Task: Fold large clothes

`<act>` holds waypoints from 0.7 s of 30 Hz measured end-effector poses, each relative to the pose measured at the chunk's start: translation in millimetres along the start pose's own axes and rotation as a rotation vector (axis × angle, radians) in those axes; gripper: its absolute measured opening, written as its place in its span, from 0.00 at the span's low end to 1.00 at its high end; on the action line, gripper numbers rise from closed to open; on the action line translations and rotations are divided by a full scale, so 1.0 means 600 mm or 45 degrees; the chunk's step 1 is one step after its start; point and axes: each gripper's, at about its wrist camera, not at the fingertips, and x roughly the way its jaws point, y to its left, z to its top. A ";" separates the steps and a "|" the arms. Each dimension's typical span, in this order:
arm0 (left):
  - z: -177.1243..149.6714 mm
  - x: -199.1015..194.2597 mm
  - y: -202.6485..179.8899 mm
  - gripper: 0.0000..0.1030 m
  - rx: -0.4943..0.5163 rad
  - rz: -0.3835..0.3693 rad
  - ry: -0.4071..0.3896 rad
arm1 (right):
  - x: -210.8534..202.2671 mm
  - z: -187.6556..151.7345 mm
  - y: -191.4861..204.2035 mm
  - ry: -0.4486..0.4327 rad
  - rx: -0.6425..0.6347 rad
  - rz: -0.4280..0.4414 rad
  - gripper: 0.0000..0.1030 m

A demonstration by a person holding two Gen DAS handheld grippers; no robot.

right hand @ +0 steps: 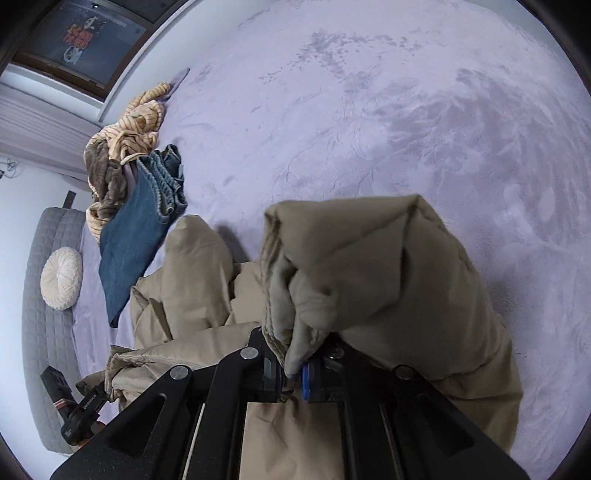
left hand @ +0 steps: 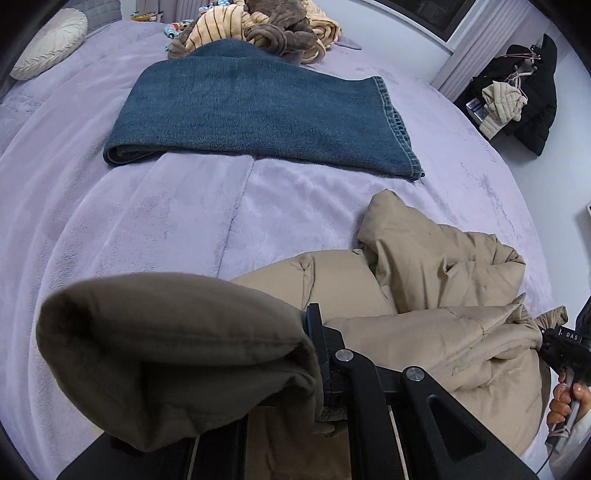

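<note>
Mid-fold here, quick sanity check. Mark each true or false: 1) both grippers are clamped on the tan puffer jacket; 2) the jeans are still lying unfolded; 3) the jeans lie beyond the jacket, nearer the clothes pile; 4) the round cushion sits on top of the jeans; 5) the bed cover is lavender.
1) True. The left gripper and the right gripper are each shut on the tan puffer jacket.
2) False. The jeans lie folded on the bed.
3) True. They lie between the jacket and the clothes pile.
4) False. The round cushion sits apart from the jeans, by the grey headboard.
5) True. The bed cover is lavender plush.
</note>
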 end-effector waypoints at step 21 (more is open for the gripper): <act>-0.014 -0.076 -0.016 0.93 0.142 0.053 -0.074 | -0.078 0.015 0.035 -0.066 -0.131 0.131 0.75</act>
